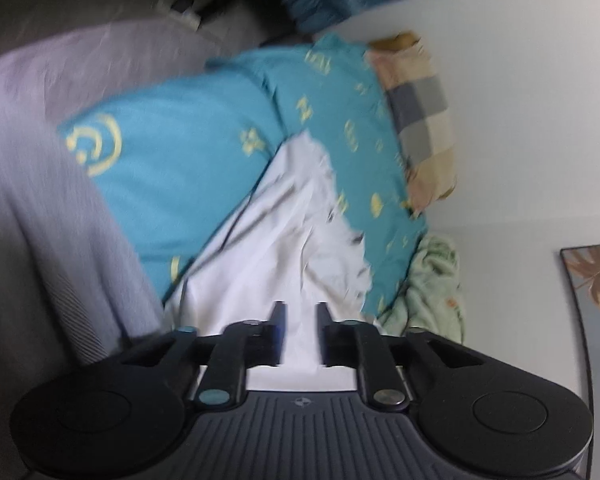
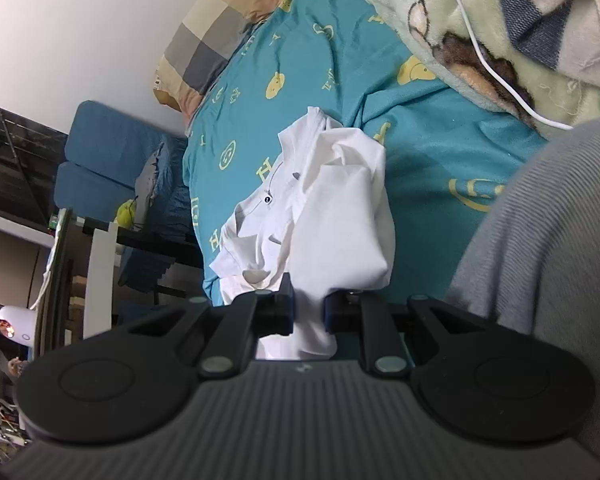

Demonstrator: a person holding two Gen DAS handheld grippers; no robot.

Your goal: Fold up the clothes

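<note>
White T-shirt (image 2: 340,216) lies bunched on the bed, on a teal bedsheet (image 2: 420,160) with yellow smiley and letter prints. Right gripper (image 2: 308,312) has white shirt fabric pinched between its two fingers, jaws closed in on the cloth; shirt rises in a crumpled heap ahead of it, with a dark string and a small round tag visible near the collar area. Left gripper (image 1: 300,332) also has white T-shirt (image 1: 284,240) fabric between its fingers, which stand narrowly apart with cloth filling the gap; looks clamped on it, view is motion-blurred. From the left wrist the shirt stretches away in a flat white strip across the teal bedsheet (image 1: 188,152).

Checked pillow (image 2: 220,44) in grey, beige and pink sits at the bed's far edge against the white wall (image 2: 80,20); same checked pillow (image 1: 420,116) shows in the left view. Pale green fleece blanket (image 2: 460,32) with cartoon print is piled beside the shirt, a white cable (image 2: 484,56) running over it. Grey ribbed fabric (image 2: 548,248), apparently the person's clothing, fills the right side of the right view. Framed leaf picture (image 1: 596,276) on the wall in the left view.
</note>
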